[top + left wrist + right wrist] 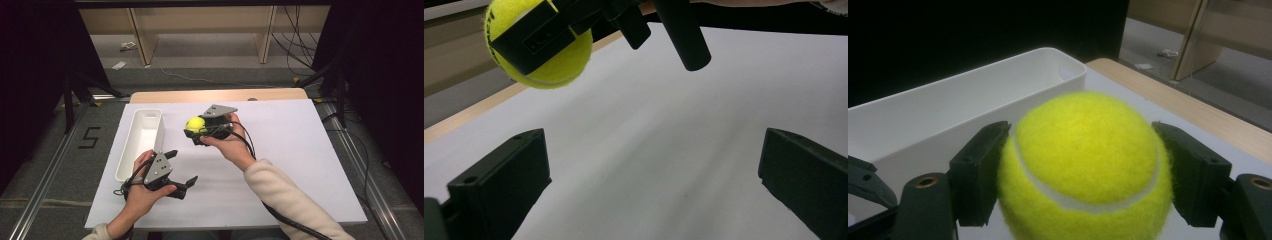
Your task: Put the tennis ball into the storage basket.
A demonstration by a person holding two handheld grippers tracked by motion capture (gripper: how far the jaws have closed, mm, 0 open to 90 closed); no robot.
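Tennis ball [195, 124] clamped in right hand-held gripper [199, 131], held just right of the white bin [131, 150]; left hand-held gripper [181, 169] released, nearer.

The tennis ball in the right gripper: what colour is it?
The tennis ball is bright yellow-green with a whitish curved seam, clearest in the right gripper view.

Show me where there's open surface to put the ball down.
The white sheet is bare right of the right gripper holding the tennis ball. The tray beside it is empty inside. Tight spot: between tray and left gripper.
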